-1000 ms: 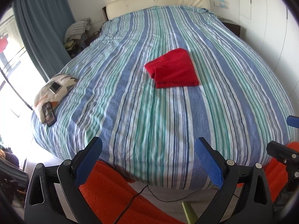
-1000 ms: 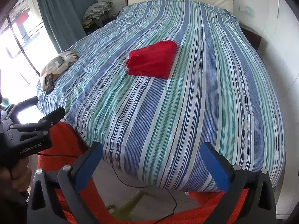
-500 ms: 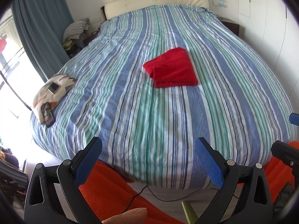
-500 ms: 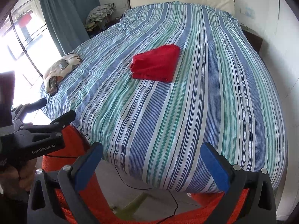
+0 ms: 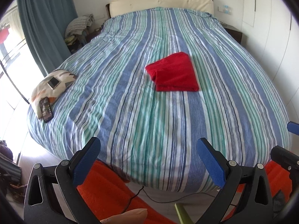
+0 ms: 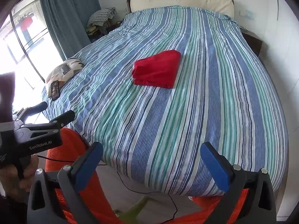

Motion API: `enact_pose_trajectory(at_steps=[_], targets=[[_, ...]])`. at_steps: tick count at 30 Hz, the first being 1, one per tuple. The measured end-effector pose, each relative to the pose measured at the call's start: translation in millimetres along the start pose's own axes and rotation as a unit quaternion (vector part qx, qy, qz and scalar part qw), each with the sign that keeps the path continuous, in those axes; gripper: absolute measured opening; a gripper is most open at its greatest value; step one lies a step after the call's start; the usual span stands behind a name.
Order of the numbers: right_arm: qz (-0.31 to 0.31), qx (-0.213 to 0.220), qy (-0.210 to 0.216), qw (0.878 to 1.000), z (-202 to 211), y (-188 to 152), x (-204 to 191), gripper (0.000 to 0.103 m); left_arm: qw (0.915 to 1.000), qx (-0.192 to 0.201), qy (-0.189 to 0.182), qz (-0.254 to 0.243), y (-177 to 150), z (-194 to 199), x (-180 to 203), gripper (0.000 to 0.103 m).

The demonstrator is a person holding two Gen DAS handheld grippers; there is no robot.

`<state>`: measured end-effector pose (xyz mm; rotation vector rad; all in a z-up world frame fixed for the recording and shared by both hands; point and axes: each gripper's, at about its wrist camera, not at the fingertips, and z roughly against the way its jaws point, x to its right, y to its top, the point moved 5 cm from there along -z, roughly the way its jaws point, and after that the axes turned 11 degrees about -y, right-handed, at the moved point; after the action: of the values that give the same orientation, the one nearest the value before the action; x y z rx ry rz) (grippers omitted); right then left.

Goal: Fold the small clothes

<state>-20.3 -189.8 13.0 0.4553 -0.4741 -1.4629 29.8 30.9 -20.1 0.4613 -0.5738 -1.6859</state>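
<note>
A red garment (image 5: 174, 73) (image 6: 156, 69) lies folded into a compact rectangle near the middle of the striped bedspread (image 5: 130, 102) (image 6: 205, 102). My left gripper (image 5: 147, 149) hangs open past the foot of the bed, well short of the garment, nothing between its blue pads. My right gripper (image 6: 151, 154) is likewise open and empty beyond the bed's near edge. The right wrist view also shows the left gripper (image 6: 44, 112) from the side, held by a hand (image 6: 16, 175). A blue fingertip of the right gripper (image 5: 293, 127) peeks in at the left wrist view's right edge.
A patterned cushion (image 5: 54, 82) with a small device and a black phone (image 5: 46, 109) sits at the bed's left corner. An orange rug (image 5: 112, 196) and a black cable (image 6: 168, 196) lie on the floor. Teal curtains (image 5: 46, 22), a cream headboard (image 5: 160, 1) and a clothes pile (image 5: 80, 24) stand behind.
Both grippers have drifted back and a little upward from the bed, so the red garment sits slightly lower in view. Both stay open and empty.
</note>
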Motion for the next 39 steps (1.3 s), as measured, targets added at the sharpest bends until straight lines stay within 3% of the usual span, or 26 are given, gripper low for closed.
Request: enact_pose_trajectory(at_steps=[15, 39], targets=[[-0.003, -0.001, -0.016, 1.000, -3, 1, 7, 0.102, 0.9998, -0.020, 0.001, 0.000, -2, -7, 2, 0.103], [0.008, 0.010, -0.012, 1.000, 22, 12, -7, 0.102, 0.9998, -0.008, -0.020, 0.000, 2, 7, 4, 0.103]])
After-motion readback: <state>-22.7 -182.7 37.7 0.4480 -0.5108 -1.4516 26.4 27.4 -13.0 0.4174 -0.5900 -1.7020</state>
